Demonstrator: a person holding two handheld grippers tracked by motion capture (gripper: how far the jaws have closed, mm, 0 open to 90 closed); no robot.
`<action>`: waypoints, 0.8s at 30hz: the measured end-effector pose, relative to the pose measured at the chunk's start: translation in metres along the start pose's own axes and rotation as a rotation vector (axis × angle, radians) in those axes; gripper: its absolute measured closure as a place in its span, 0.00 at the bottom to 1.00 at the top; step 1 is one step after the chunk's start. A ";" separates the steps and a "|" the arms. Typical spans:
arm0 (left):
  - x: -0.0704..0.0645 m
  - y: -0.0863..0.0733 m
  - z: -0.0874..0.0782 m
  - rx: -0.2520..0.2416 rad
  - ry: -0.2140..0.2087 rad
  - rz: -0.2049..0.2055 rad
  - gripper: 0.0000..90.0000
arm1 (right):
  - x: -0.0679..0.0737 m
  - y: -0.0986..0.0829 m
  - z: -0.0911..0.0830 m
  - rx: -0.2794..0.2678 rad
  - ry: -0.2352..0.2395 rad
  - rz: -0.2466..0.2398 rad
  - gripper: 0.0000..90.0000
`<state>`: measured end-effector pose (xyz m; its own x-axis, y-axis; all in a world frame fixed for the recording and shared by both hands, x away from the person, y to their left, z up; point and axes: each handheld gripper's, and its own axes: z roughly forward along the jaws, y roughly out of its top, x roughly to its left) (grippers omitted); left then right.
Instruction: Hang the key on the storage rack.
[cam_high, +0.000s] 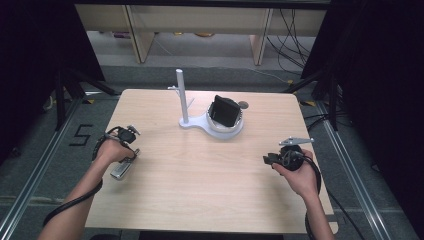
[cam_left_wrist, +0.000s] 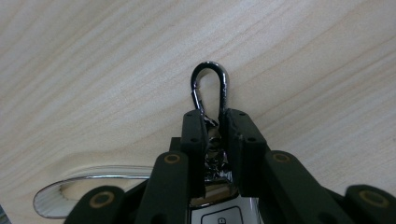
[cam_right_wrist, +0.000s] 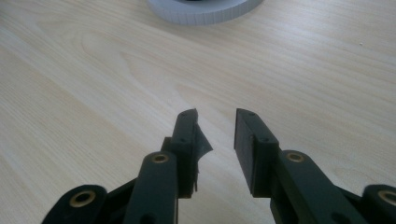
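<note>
Left gripper (cam_high: 131, 150) sits at the left-centre of the high view, over the left edge of the pale wooden table (cam_high: 200, 190), held by the person's left hand (cam_high: 112, 150). In the left gripper view its black jaws are pinched together on the neck of a shiny silver metal key fob with a carabiner-style clip (cam_left_wrist: 210, 91). The clip loop pokes out past the jaw tips at the centre of the frame, and the fob's body with a button icon shows at the bottom centre between the jaws. A curved chrome loop (cam_left_wrist: 70, 186) lies on the wood at the lower left of that view; cannot tell what it joins to. In the high view the fob (cam_high: 120, 170) is a silver oblong just below the left hand, low over the table; contact with the surface is unclear.

Right gripper (cam_high: 269, 160) is at the right-centre of the high view, held in the right hand (cam_high: 297, 175), pointing left. In the right gripper view its jaws stand apart with bare wood between them, holding nothing.

A white plastic stand with an upright post and a round dish base (cam_high: 200, 122) sits in the upper middle of the table, and its rim shows at the top of the right gripper view (cam_right_wrist: 205, 11). A black boxy object (cam_high: 225, 111) rests in the dish, tilted.
</note>
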<state>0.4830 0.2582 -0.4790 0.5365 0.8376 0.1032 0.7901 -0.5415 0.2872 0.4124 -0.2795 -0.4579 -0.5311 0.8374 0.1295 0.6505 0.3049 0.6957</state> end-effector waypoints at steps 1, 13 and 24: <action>0.000 0.000 0.000 0.000 0.000 0.000 0.94 | 0.000 0.000 0.000 0.000 0.000 0.000 0.78; -0.004 -0.013 0.001 -0.105 0.015 -0.041 0.94 | -0.001 0.000 0.001 -0.005 -0.004 -0.015 0.76; -0.036 -0.043 0.001 -0.393 0.266 -0.028 0.94 | 0.000 0.000 0.001 -0.011 -0.005 -0.007 0.77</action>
<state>0.4297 0.2514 -0.4963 0.3817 0.8687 0.3158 0.6032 -0.4930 0.6269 0.4133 -0.2793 -0.4583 -0.5326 0.8377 0.1213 0.6408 0.3054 0.7044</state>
